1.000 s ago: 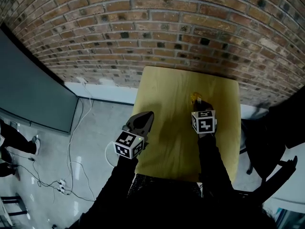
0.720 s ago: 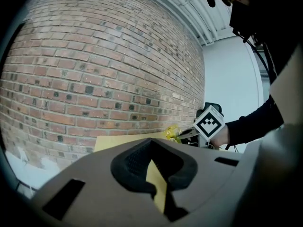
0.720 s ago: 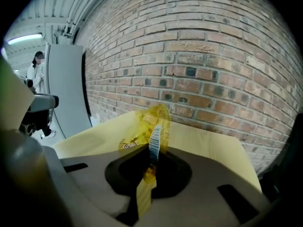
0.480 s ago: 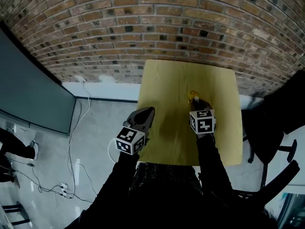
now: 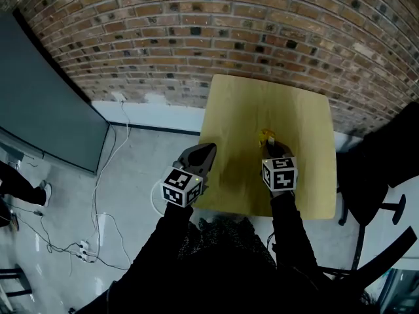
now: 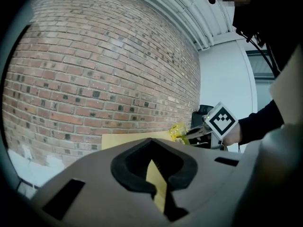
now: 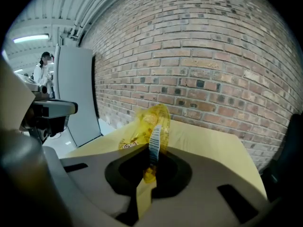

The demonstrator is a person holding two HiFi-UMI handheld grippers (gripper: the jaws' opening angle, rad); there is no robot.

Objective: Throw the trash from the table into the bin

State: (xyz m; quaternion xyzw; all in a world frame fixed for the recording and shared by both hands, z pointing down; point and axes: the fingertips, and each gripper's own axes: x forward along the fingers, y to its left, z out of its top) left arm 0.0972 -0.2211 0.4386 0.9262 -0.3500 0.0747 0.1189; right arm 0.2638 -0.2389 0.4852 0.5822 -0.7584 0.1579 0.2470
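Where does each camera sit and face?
Head view: on the person's head, looking down at the yellow wooden table; black sleeves, left gripper, right gripper show.
Left gripper view: on that gripper, facing the red brick wall; own jaws shut.
Right gripper view: on that gripper, facing wall and table; jaws pinch a crinkled yellow plastic wrapper.
Shared: all see table and wrapper.

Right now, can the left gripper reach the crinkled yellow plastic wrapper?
Probably yes: nothing stands between the left gripper and the wrapper. But the right gripper holds it clamped, and the left's jaws are shut.
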